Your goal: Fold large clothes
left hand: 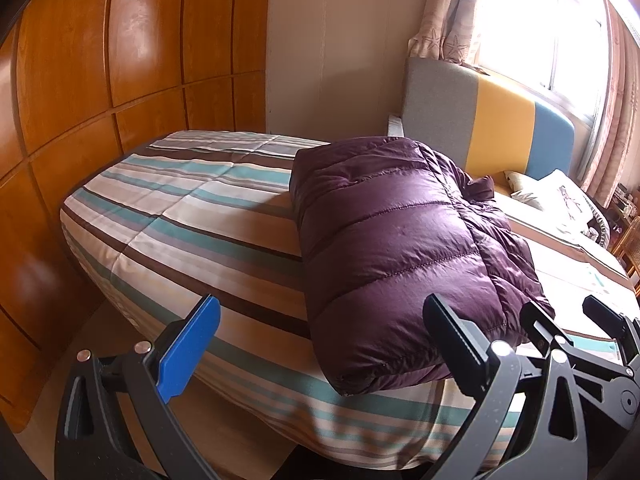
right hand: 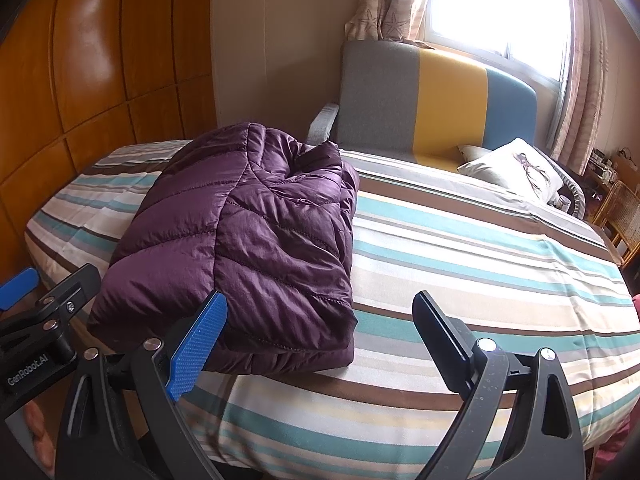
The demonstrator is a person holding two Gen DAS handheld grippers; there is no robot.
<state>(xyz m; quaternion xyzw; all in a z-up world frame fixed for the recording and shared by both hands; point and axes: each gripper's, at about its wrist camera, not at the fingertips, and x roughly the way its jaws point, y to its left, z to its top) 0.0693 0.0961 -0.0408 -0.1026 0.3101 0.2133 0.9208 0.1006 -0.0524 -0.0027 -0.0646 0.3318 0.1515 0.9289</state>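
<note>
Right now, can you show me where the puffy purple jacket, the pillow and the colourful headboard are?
Purple puffer jacket [right hand: 248, 240]: right wrist view, on its quilted top.
Pillow [right hand: 512, 170]: right wrist view, on its printed face.
Headboard [right hand: 450, 92]: right wrist view, on its yellow middle panel.

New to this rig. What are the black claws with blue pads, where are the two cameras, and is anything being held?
No robot arm here: a person holds one two-finger claw in each hand, with a fisheye camera on each looking forward along its fingers. One picture comes from the left claw, the other from the right claw. Each also catches the other claw at its edge. Both look at a bed with a striped brown, teal and cream cover. On it lies a folded, quilted purple puffer jacket, near the front edge. A white printed pillow sits by the grey, yellow and blue headboard. Both claws are open and hold nothing.
</note>
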